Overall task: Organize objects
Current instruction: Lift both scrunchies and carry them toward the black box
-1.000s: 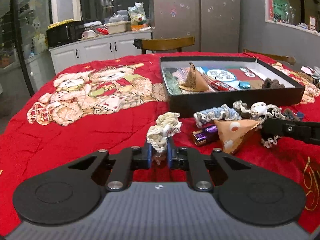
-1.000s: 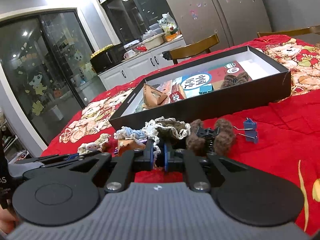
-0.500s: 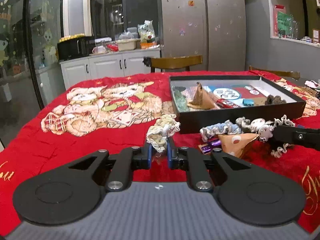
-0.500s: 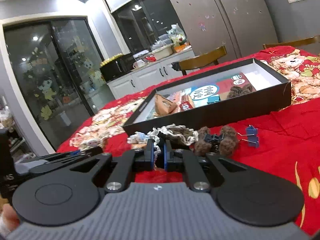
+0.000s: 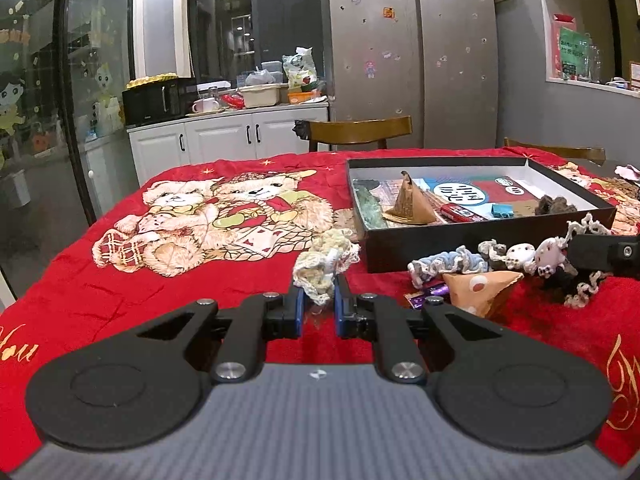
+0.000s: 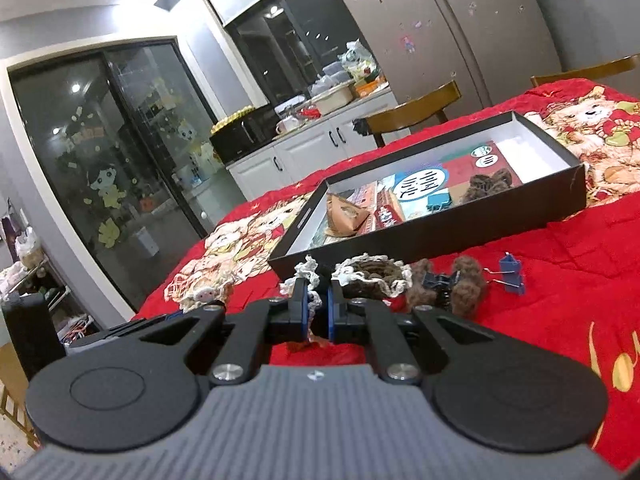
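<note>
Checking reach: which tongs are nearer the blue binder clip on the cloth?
Right. The right tongs sit just left of the blue binder clip; the left tongs hold a cream scrunchie far beyond the pile.

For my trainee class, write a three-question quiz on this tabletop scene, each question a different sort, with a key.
1. True or false: the left gripper is shut on a cream crocheted scrunchie.
2. Where does the blue binder clip lie? A in the black box; B on the red cloth.
3. Fill in: the brown paper pyramid sits inside the ____.

Key: 1 true; 2 B; 3 black box.
</note>
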`<action>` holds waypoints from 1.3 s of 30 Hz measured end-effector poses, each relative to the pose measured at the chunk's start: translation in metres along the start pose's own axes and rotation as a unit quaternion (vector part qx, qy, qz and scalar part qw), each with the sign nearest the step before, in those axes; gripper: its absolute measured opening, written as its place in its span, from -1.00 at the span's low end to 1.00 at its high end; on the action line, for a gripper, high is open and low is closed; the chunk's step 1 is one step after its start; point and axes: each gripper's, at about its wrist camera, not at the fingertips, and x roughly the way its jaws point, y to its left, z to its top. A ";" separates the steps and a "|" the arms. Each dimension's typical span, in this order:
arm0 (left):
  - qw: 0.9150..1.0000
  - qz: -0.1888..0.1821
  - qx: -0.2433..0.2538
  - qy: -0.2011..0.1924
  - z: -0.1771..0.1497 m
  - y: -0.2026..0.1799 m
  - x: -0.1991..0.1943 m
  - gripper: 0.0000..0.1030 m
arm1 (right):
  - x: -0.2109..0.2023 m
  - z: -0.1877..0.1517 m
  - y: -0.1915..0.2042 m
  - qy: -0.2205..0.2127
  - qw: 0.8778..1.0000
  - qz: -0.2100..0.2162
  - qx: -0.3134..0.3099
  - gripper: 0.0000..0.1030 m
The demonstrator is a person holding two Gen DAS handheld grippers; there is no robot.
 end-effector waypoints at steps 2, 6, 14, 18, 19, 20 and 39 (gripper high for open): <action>1.000 0.006 0.000 -0.001 0.001 0.001 -0.001 -0.67 | 0.002 0.003 0.004 0.007 1.000 0.007 -0.001 -0.79; 1.000 0.008 -0.004 -0.004 0.003 0.002 -0.003 -0.67 | 0.003 0.010 0.014 0.009 1.000 0.014 -0.014 -0.79; 0.999 -0.001 -0.028 -0.020 0.018 0.007 -0.016 -0.67 | -0.004 0.032 0.027 -0.006 1.000 0.021 -0.022 -0.79; 0.999 -0.002 -0.025 -0.030 0.029 0.006 -0.026 -0.67 | -0.008 0.048 0.032 -0.014 0.999 0.034 -0.027 -0.79; 0.999 -0.003 -0.024 -0.032 0.032 0.006 -0.029 -0.67 | -0.009 0.053 0.033 -0.016 0.999 0.038 -0.029 -0.79; 0.999 -0.005 -0.023 -0.036 0.035 0.006 -0.032 -0.67 | -0.010 0.058 0.034 -0.018 0.998 0.040 -0.032 -0.79; 0.989 -0.018 0.007 -0.148 0.142 -0.028 -0.071 -0.67 | -0.006 0.151 0.022 -0.066 0.998 0.020 0.010 -0.79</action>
